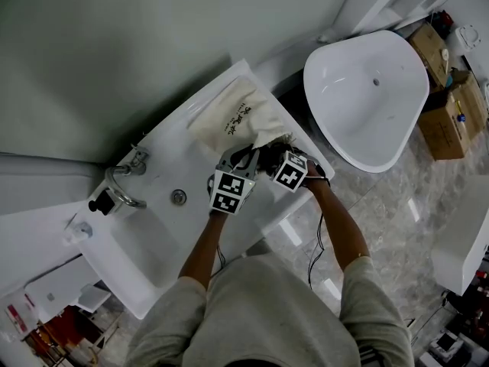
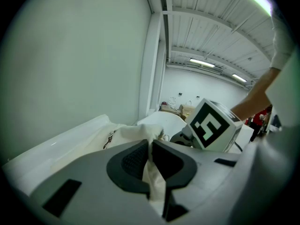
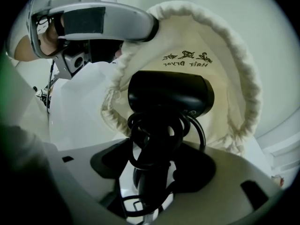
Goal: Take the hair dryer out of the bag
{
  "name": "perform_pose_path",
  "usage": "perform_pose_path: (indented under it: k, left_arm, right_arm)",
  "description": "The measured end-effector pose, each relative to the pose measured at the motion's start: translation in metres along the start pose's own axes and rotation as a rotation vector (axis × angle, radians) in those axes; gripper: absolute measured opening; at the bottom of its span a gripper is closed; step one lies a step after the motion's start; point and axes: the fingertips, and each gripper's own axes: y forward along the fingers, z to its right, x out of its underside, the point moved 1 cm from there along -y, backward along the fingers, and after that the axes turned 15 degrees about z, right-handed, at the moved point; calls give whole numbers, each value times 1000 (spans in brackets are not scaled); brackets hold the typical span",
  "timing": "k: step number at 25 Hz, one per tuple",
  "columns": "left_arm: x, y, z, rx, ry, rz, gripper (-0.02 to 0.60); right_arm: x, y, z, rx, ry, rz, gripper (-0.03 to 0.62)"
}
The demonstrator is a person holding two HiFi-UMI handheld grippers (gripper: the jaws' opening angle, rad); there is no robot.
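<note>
While my left gripper has its fingers pinched shut on a fold of the cream bag, my right gripper holds its fingers wide apart around the cord-wrapped handle of the black hair dryer. Its body sits in the bag's open mouth, mid-frame on the white tabletop.

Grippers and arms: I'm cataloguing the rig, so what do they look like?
Both the left gripper and right gripper have grey bodies with black ribbed pads. Each carries a white cube bearing black square markers. A black cable trails below the right one. The person wears light grey sleeves.
</note>
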Motion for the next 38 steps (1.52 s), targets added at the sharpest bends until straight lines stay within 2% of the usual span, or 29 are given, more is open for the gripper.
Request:
perform_pose_path:
  k: [11, 17, 33, 38]
  left_arm:
    - [4, -6, -13, -27, 6, -10, 34]
    - [6, -6, -16, -35, 8, -12, 34]
    - [8, -6, -18, -62, -7, -17, 34]
    - [8, -8, -16, -64, 5, -27, 34]
  right_arm:
    - [2, -7, -7, 6, -6, 28, 272]
    - [8, -25, -11, 24, 38, 62, 270]
    - [5, -67, -42, 128, 123, 272, 267]
    - [-5, -82, -50, 186, 190, 389, 267]
